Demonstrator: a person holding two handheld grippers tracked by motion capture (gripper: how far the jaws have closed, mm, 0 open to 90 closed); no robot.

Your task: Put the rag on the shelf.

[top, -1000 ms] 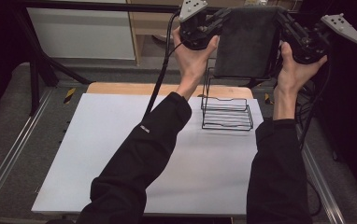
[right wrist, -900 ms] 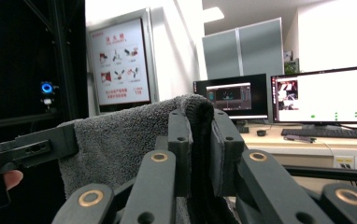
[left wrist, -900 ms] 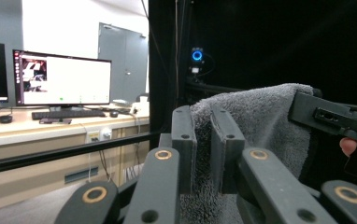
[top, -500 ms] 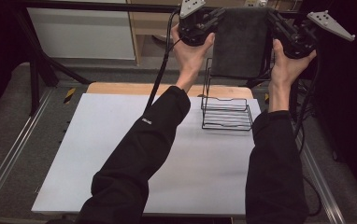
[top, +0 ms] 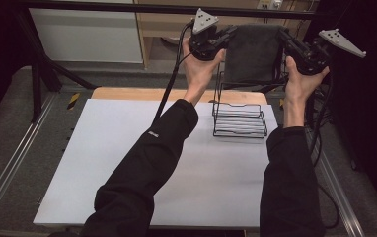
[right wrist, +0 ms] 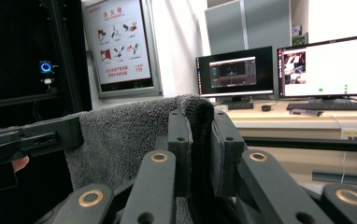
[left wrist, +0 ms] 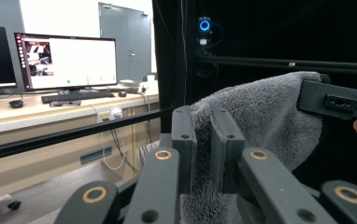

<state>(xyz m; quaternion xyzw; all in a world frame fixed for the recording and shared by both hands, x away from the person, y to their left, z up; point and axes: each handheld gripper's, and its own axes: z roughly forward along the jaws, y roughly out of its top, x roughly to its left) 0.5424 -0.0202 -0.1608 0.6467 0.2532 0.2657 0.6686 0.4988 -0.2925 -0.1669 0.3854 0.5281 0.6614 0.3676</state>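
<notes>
Two grippers hold one grey terry towel (top: 253,54) stretched between them in the upper middle of the high view, above the far edge of the white bench (top: 127,163). Near the top centre of that frame, the left gripper (top: 224,37) has its jaws closed down on the towel's left upper corner. In the left gripper view the two black jaws stand nearly together at the lower centre, with only a thin fold of the towel (left wrist: 260,121) pinched between the pads; the cloth spreads away toward the right of the frame.

At the upper right of the high view, the right gripper (top: 287,42) clamps the towel's other upper corner. In the right gripper view its jaws are likewise almost closed, a rolled edge of the towel (right wrist: 120,135) caught between them, and the cloth runs off to the left of the frame.

Below the hanging towel, right of centre in the high view, a black wire rack (top: 239,118) stands on the bench between the person's two black-sleeved forearms.
</notes>
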